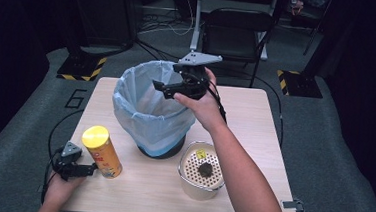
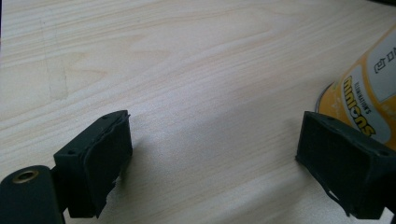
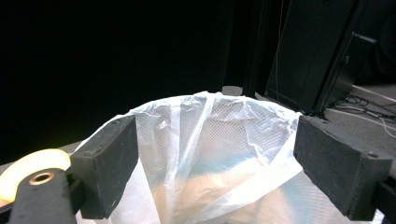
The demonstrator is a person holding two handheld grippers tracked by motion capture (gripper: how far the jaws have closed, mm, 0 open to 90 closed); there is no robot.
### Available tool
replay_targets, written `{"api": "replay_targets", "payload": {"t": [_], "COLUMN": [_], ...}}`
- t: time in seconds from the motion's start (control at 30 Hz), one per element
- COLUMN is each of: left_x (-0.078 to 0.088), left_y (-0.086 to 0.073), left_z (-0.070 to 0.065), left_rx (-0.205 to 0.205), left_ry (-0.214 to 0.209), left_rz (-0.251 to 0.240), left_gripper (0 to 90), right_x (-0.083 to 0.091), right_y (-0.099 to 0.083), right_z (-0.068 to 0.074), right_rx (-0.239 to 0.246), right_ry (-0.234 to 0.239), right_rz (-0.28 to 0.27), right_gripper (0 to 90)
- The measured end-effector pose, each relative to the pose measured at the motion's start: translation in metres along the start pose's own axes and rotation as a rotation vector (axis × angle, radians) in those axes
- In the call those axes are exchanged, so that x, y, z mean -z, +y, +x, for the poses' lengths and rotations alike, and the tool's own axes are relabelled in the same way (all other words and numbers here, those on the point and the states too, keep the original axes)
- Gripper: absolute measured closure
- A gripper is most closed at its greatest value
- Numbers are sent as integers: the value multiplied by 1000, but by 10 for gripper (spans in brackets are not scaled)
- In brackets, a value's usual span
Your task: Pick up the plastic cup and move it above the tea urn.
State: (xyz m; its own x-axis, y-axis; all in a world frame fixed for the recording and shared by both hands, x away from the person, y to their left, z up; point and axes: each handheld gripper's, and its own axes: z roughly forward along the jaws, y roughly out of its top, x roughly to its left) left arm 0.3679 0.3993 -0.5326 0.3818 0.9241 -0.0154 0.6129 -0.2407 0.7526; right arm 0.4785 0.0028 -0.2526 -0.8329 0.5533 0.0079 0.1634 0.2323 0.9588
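right claw [image 1: 163, 87]: wide, empty, over lined bin [image 1: 150, 114] | left claw [image 1: 87, 169]: wide, empty, beside yellow can [image 1: 102, 151], near surface's front-left corner

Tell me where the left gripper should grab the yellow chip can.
Likely mid-body on the yellow chip can, coming level from its left, where the left gripper already sits open. The can stands upright; its round wall suits opposing pads, and the table around it looks free.

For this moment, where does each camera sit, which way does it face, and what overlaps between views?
High view: above the person's side, looking forward and down on the table; both forearms and the left gripper show.
Left gripper view: along its open jaws at the tabletop, yellow can at right.
Right gripper view: between the right gripper jaws, into the lined bin.
Shared: the can and bin also appear from above.
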Motion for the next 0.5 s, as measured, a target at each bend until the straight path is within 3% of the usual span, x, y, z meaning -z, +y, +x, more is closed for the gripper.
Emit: {"api": "replay_targets", "payload": {"t": [0.27, 0.37, 0.43, 0.5], "left_x": [3, 2, 4, 3], "left_y": [1, 0, 1, 0], "left_z": [1, 1, 3, 2], "left_rx": [-6, 12, 20, 28], "left_ry": [-7, 2, -7, 6], "left_rz": [23, 11, 35, 15], "left_gripper": [103, 106, 106, 105], "right_x": [26, 38, 45, 50], "right_y": [-6, -12, -16, -19], "right_z": [1, 1, 0, -1], "right_rx": [4, -3, 1, -3], "right_ry": [23, 12, 6, 6], "right_rz": [-38, -38, -57, -65], "right_gripper": [140, 146, 169, 177]}}
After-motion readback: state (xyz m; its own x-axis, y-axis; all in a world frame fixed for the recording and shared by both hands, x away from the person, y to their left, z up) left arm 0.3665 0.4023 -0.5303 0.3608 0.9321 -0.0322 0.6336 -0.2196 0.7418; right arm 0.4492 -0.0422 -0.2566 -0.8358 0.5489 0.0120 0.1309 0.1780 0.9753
